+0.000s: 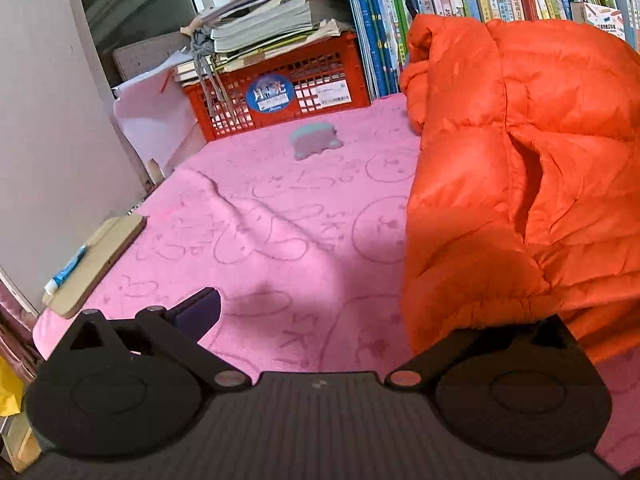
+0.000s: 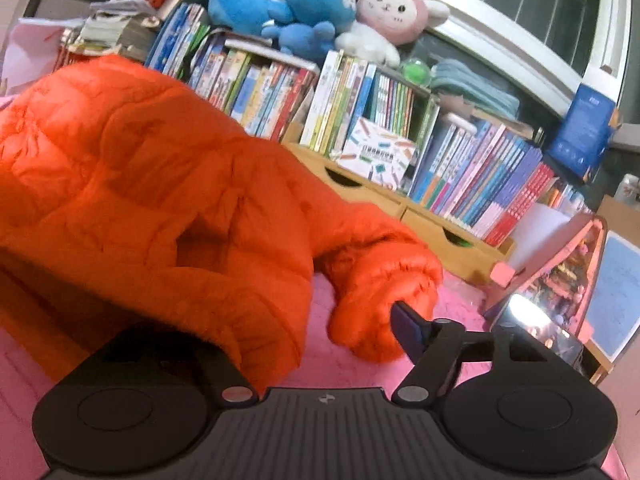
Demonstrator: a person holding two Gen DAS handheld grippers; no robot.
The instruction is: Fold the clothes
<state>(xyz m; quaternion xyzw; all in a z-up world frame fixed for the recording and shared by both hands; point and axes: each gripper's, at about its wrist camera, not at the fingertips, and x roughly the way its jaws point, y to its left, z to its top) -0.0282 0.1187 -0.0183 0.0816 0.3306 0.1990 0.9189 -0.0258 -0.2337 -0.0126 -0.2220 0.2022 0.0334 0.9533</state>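
Observation:
An orange puffer jacket (image 1: 520,168) lies bunched on the pink blanket (image 1: 260,220) that covers the table; it fills the right side of the left wrist view. My left gripper (image 1: 360,320) stands open and wide, with its left finger (image 1: 200,312) over bare blanket and its right finger hidden under the jacket's hem. In the right wrist view the jacket (image 2: 140,180) covers the left half, its sleeve cuff (image 2: 380,288) resting on the blanket. My right gripper (image 2: 296,328) is open wide; the hem and cuff lie between its jaws, the right finger (image 2: 408,328) touches the cuff, and the left finger is buried under the fabric.
A red crate (image 1: 280,88) stacked with papers and a small pastel toy (image 1: 316,140) sit at the blanket's far edge. A wooden board with a tube (image 1: 96,260) lies at the left edge. Bookshelves (image 2: 400,140), plush toys (image 2: 312,4) and a pink toy house (image 2: 560,272) line the back and right.

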